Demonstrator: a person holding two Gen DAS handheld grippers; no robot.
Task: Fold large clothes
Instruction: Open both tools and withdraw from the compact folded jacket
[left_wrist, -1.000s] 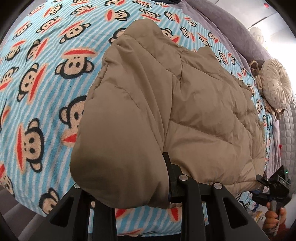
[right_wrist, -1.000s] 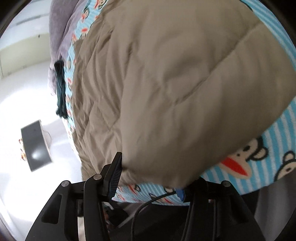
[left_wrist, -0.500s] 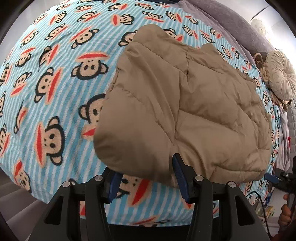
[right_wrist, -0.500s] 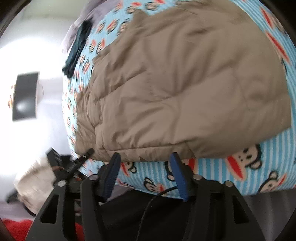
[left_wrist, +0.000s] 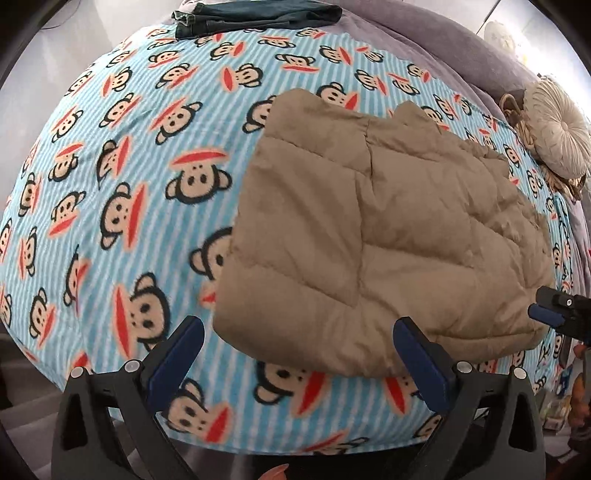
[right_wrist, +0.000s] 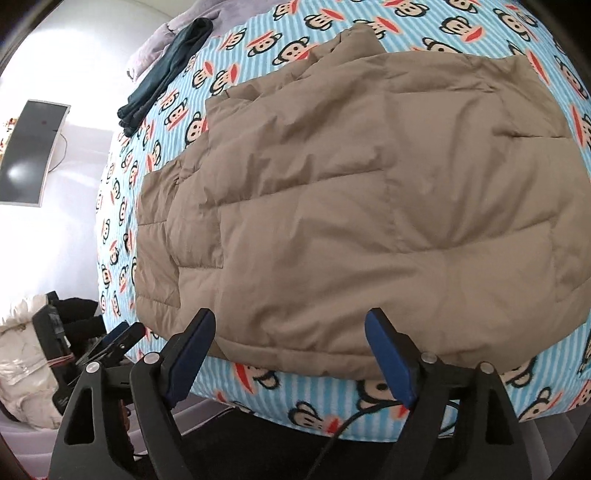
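Note:
A tan quilted puffer jacket (left_wrist: 388, 236) lies folded on a bed with a blue striped monkey-print blanket (left_wrist: 122, 177). It fills most of the right wrist view (right_wrist: 351, 206). My left gripper (left_wrist: 295, 354) is open and empty, just off the jacket's near edge. My right gripper (right_wrist: 288, 339) is open and empty, at the jacket's near edge by the bed's side. The right gripper's tip shows at the right edge of the left wrist view (left_wrist: 561, 314). The left gripper shows at the lower left of the right wrist view (right_wrist: 110, 343).
Folded dark jeans (left_wrist: 255, 16) lie at the far end of the bed, also seen in the right wrist view (right_wrist: 166, 70). A round cream cushion (left_wrist: 557, 129) sits at the right. A grey cover (left_wrist: 436, 40) lies behind. A monitor (right_wrist: 29, 147) stands on the left.
Both grippers let go of the jacket, opened wide and pulled back from it. The jacket now lies flat and folded on the blanket.

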